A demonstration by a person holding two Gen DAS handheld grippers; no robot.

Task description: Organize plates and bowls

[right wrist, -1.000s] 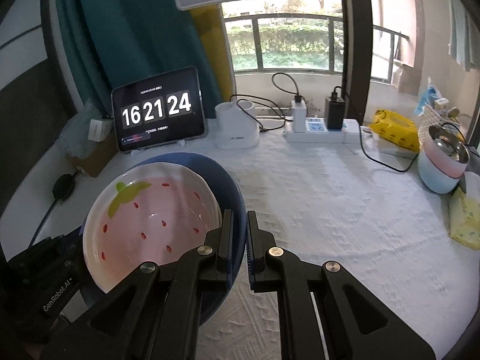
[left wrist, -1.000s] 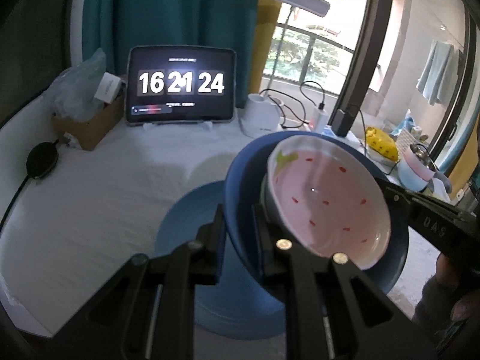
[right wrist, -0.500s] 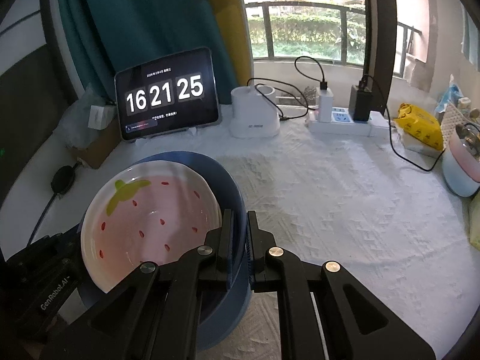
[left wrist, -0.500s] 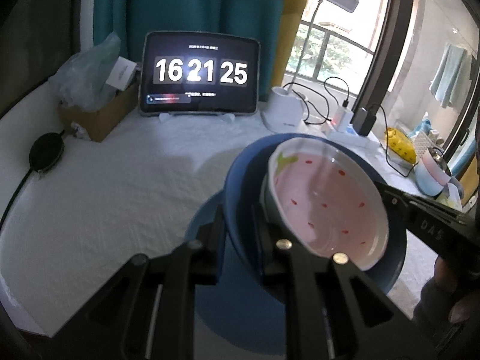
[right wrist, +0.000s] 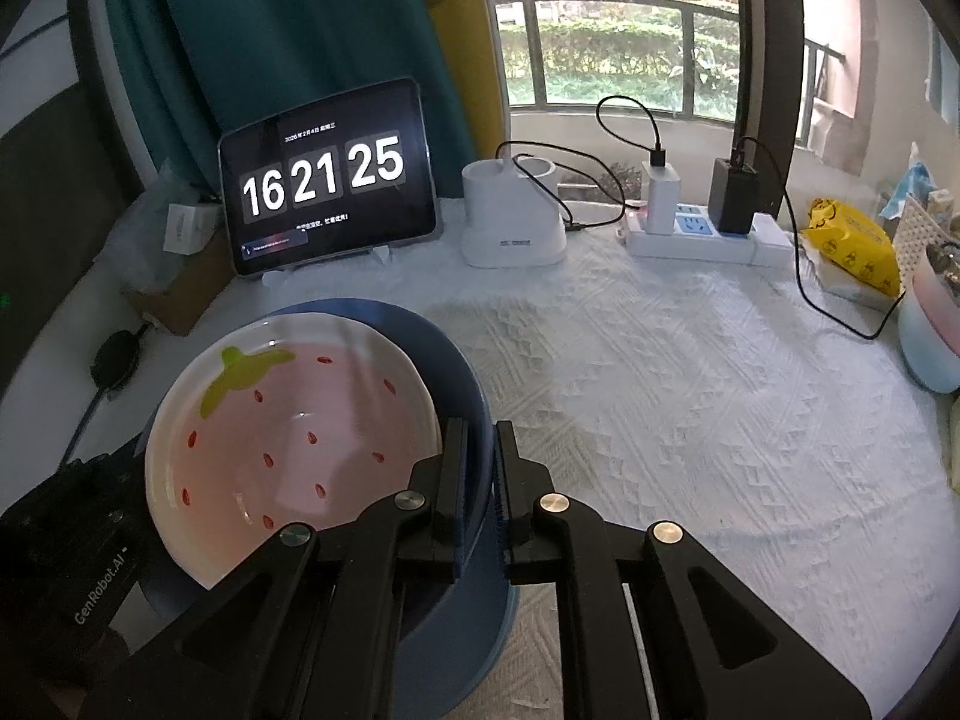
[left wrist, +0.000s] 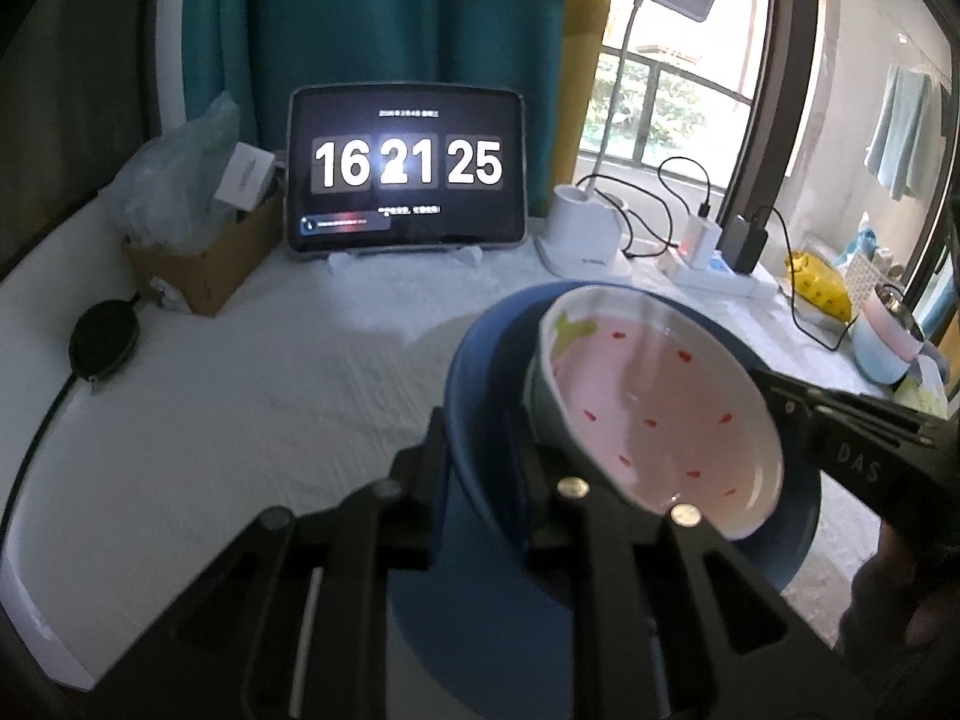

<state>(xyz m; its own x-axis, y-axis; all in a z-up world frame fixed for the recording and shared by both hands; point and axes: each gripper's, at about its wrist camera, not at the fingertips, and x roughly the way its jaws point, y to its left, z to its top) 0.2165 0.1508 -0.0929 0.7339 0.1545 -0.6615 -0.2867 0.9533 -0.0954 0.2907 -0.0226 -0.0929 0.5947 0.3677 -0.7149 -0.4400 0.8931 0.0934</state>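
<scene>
Two grippers, our left gripper and right gripper, pinch the blue bowl's rim in their jaws, strawberry bowl nested inside, above the blue plate.

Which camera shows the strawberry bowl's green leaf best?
The right wrist view: the strawberry bowl faces the camera there, so the whole green leaf shows. The left wrist view sees the bowl edge-on, with the leaf just a sliver.
</scene>
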